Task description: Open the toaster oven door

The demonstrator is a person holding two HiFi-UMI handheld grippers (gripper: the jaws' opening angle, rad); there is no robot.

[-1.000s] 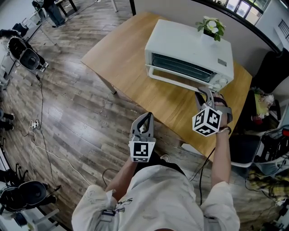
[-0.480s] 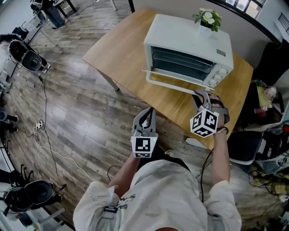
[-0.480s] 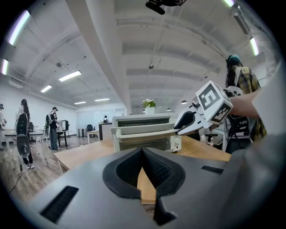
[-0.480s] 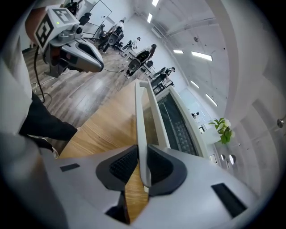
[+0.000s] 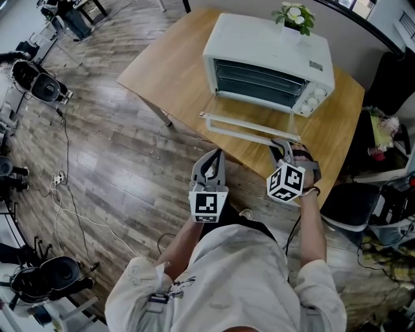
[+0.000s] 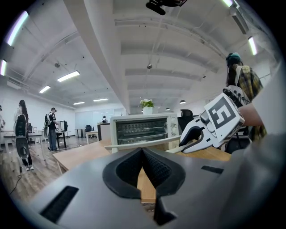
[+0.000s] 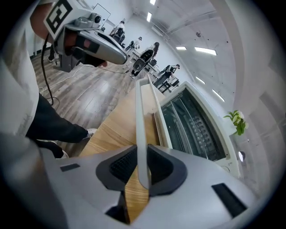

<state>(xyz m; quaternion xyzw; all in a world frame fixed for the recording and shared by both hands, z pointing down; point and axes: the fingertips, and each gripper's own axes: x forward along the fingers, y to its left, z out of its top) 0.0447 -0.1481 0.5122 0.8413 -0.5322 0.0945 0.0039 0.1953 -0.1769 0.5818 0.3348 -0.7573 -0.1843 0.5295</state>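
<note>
A white toaster oven point(image 5: 269, 55) stands on the wooden table point(image 5: 168, 71), its glass door point(image 5: 249, 123) swung down and nearly flat. My right gripper point(image 5: 280, 144) grips the right end of the door's white handle bar point(image 5: 240, 130). In the right gripper view the handle point(image 7: 140, 120) runs between the pads of the right gripper point(image 7: 142, 167), whose jaws have just been closing onto it, and the oven's open inside point(image 7: 196, 120) shows. My left gripper point(image 5: 211, 157) hovers shut off the table's near edge, its pads point(image 6: 154, 167) meeting, pointed at the oven point(image 6: 143, 129).
A small potted plant point(image 5: 295, 14) sits on top of the oven. A black chair point(image 5: 353, 207) stands at the table's right end. Cables point(image 5: 58, 181) and equipment lie on the wooden floor at the left. People point(image 6: 22, 129) stand far off.
The oven door has swung down from almost closed to nearly flat. My right gripper has moved down and toward me with the handle. The left gripper has stayed put.
</note>
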